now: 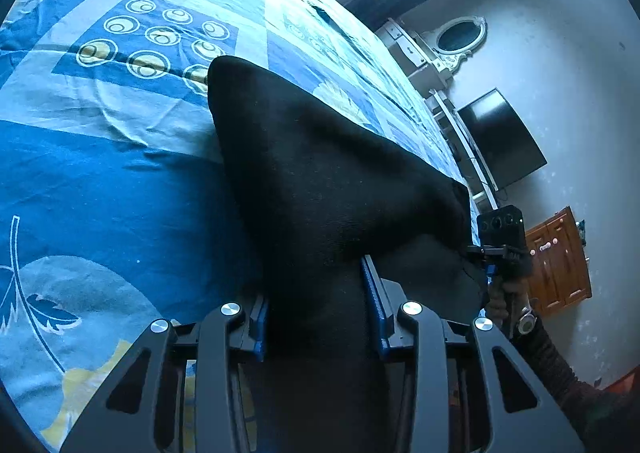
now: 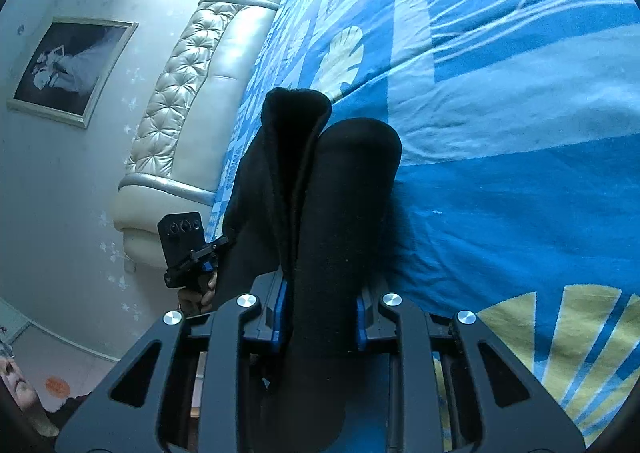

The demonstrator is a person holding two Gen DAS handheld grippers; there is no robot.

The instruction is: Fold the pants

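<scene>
- Black pants (image 1: pixel 320 181) filled the near foreground of both wrist views, bunched between the blue-padded jaws and lifted over the bed (image 1: pixel 100 181).
- Left gripper (image 1: pixel 320 317) had its jaws pinching a thick fold of the dark fabric, which spread forward as a wide flap over the blue patterned bedcover.
- Right gripper (image 2: pixel 320 317) likewise had its jaws pinched on the pants, where two rolled folds stood upright side by side.
- Each view showed the other gripper at the far end of the cloth, held by a hand (image 1: pixel 508 297).
- Beyond the bed stood a tufted white headboard (image 2: pixel 180 113), a dark screen (image 1: pixel 500 137) and a wooden cabinet (image 1: pixel 560 265).
</scene>
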